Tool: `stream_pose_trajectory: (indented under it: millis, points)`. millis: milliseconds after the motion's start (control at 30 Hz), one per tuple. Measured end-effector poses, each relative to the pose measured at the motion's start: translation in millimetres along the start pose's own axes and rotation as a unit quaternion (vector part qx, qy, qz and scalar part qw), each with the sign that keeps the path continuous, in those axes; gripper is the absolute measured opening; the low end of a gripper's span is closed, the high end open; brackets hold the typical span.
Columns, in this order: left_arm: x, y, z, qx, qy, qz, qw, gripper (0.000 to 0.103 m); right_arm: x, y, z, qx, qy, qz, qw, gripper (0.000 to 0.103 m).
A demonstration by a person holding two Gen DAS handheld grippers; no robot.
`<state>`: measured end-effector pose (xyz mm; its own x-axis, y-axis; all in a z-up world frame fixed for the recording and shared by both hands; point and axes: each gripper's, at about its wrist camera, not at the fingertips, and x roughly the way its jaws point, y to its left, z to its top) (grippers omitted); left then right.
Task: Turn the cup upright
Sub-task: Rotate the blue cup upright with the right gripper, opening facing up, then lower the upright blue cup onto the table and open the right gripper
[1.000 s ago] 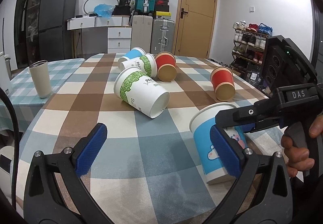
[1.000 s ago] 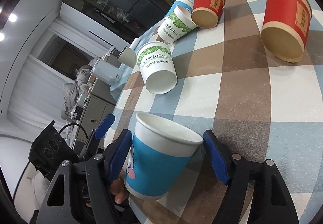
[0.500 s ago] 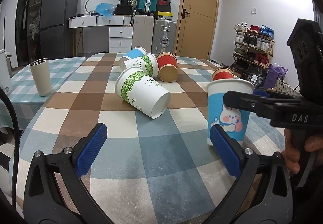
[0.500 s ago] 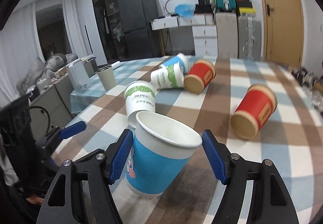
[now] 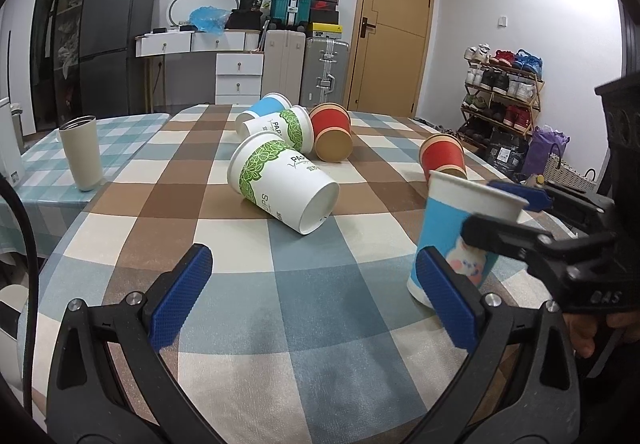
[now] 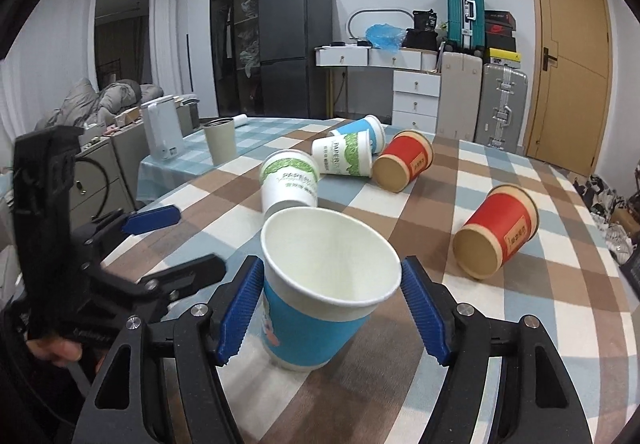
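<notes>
Two sets of blue jaws are mine. My right gripper [image 6: 332, 308] has its pads spread around the blue cup [image 6: 320, 284], apart from its wall as far as I can tell. The cup stands on the checked table [image 6: 520, 316], mouth up, long axis near vertical, leaning slightly. My left gripper [image 5: 316, 296] stays wide apart, holding nothing. Farther off lie a green-leaf cup [image 5: 280, 183] and a red cup [image 6: 496, 232], both on their sides.
</notes>
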<state>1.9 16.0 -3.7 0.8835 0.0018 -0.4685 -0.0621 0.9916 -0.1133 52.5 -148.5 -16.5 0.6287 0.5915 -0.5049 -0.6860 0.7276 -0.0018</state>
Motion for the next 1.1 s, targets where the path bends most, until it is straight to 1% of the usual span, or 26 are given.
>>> stream_pose_trajectory:
  millis: [133,167,200,333,433,600,700,833,900,933,967,1100]
  points:
    - [0,-1,0,0.001,-0.001,0.001,1.0,0.101,-4,7,-6,-0.021,-0.001,0.007,1.0,0.07]
    - [0,-1,0,0.001,-0.002,0.0,1.0,0.101,-4,9,-7,-0.024,0.0,0.011,1.0,0.063]
    - [0,-1,0,0.001,-0.002,0.001,1.0,0.101,-3,10,-9,-0.029,0.004,0.016,0.999,0.063]
    - [0,-1,0,0.001,-0.001,0.0,1.0,0.101,-2,15,-10,-0.043,-0.002,0.013,0.999,0.063]
    - [0,-1,0,0.001,-0.001,0.0,1.0,0.101,1,16,-9,-0.049,-0.01,-0.001,0.999,0.063]
    - [-1,-1,0,0.001,-0.002,0.001,1.0,0.101,12,9,-3,-0.04,-0.003,-0.023,0.999,0.063]
    - [-1,-2,0,0.001,-0.003,0.001,1.0,0.101,14,8,-2,-0.039,-0.002,-0.025,0.999,0.063]
    - [-1,-2,0,0.001,-0.003,0.0,1.0,0.101,14,8,-2,-0.04,-0.002,-0.023,0.999,0.065]
    - [-1,-2,0,0.001,-0.003,0.0,1.0,0.102,13,6,-3,-0.035,-0.003,-0.01,0.999,0.068]
    - [-1,-2,1,0.001,-0.003,0.0,1.0,0.102,12,5,-3,-0.031,-0.003,-0.003,1.0,0.07]
    - [-1,-2,0,0.001,-0.003,0.0,1.0,0.102,11,3,-3,-0.028,-0.005,-0.001,1.0,0.075]
    - [-3,-2,1,-0.003,-0.005,-0.003,1.0,0.102,3,-3,-4,-0.011,-0.025,0.004,1.0,0.086]
